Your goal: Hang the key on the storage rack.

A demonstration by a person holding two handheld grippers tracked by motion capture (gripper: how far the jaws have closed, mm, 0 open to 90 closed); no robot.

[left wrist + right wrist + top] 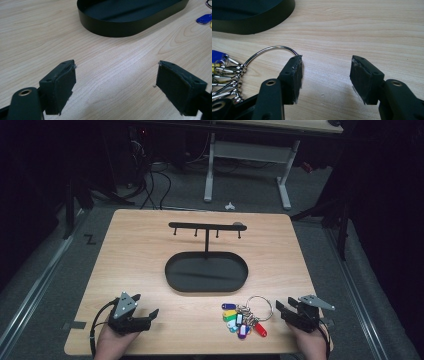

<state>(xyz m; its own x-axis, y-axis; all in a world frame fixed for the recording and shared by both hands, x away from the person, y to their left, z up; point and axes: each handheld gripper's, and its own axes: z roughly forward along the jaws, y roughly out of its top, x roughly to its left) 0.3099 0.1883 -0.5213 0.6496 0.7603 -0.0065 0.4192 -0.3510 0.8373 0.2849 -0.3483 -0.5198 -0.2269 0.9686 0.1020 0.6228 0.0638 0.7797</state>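
Observation:
A bunch of coloured key tags (pixel 241 319) hangs on a silver key ring (pixel 259 307) lying on the wooden table (pixel 140 255) near its front edge. My right gripper (pixel 283 308) rests just right of the ring, open, with bare wood between its jaws; in the right gripper view the ring (pixel 265 53) curves past the left pad and my right gripper (pixel 325 75) holds nothing. At the front left my left gripper (pixel 150 315) is open over bare table, seen wide apart in the left gripper view (pixel 116 80). A black oval tray (pixel 172 272) carries a hook rack (pixel 206 226) on a post.
The tray's black wall (pixel 117 25) lies ahead of the left gripper, and a blue tag (pixel 203 18) shows at the far right. Beyond the table stand a white desk frame (pixel 210 170) and floor cables (pixel 155 185).

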